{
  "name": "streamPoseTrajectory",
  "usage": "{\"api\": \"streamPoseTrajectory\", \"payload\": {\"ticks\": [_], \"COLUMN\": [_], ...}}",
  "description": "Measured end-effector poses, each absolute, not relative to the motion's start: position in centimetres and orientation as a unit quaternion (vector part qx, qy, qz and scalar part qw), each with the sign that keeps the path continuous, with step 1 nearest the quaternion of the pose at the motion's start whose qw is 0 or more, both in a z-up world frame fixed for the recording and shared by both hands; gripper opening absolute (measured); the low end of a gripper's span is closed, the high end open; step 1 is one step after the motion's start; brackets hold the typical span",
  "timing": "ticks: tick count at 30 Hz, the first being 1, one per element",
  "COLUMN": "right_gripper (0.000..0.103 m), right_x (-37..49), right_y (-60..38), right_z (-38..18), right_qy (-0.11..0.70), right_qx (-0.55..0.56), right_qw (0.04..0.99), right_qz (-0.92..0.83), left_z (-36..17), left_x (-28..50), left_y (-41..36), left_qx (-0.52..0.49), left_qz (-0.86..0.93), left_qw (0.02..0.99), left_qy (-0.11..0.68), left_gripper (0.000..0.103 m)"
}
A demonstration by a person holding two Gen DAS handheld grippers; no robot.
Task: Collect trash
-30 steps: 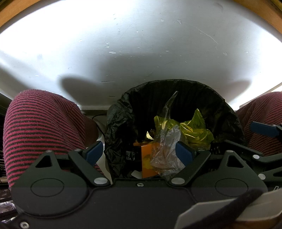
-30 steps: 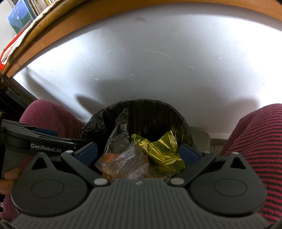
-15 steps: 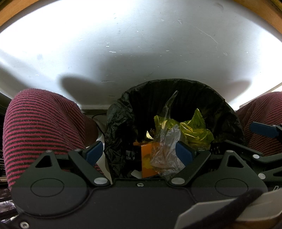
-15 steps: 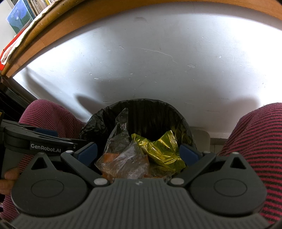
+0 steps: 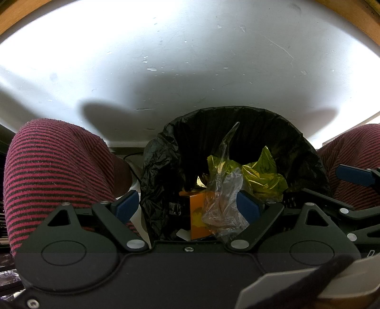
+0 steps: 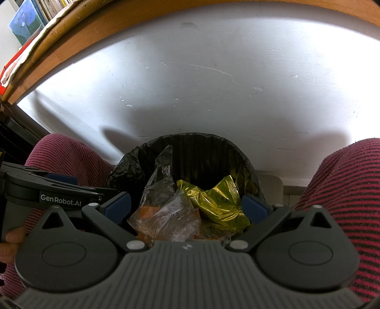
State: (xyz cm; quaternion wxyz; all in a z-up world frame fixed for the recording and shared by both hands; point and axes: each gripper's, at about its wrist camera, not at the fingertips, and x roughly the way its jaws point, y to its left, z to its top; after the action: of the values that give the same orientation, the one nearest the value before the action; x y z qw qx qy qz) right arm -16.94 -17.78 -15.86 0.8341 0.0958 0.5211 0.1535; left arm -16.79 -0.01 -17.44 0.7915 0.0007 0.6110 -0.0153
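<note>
Looking down from both cameras, there is a small bin with a black bag liner (image 5: 213,133) (image 6: 197,147) sitting low between two knees in red and black striped trousers (image 5: 54,164) (image 6: 346,190). A white tabletop (image 5: 190,59) (image 6: 213,83) with a brown wooden edge spreads out above and behind the bin.

The trash is inside the bin. A shiny gold wrapper (image 5: 261,176) (image 6: 213,199) lies near the top. A crinkly clear plastic bag (image 5: 223,204) (image 6: 166,209) lies just beside it, touching it. An orange box (image 5: 197,216) sits lower down, partly behind the clear bag.

The left hand-held gripper (image 5: 187,206) hangs above the bin with its blue pads spread wide. Nothing is pinched between them. The right hand-held gripper (image 6: 187,206) also hangs over the bin with its blue pads far apart, and it grips nothing.

In the right camera, the left tool shows at the left side, with a bit of a hand (image 6: 9,244) wrapped around its handle. Some books (image 6: 28,21) stand in the far top left corner.
</note>
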Motion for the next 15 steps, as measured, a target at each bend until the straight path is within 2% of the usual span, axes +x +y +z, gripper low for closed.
{"api": "streamPoseTrajectory", "payload": {"ticks": [15], "right_gripper": [0.103], "right_x": [-17.06], "right_y": [-17.75], "right_z": [-15.90], "right_qy": [0.522], "right_qx": [0.096], "right_qw": [0.834], "right_qz": [0.153], "left_z": [-17.30], "left_x": [-16.76], "left_y": [-0.04], "left_qx": [0.000], "left_qz": [-0.017], "left_qw": [0.791], "left_qy": [0.611], "left_gripper": [0.088]}}
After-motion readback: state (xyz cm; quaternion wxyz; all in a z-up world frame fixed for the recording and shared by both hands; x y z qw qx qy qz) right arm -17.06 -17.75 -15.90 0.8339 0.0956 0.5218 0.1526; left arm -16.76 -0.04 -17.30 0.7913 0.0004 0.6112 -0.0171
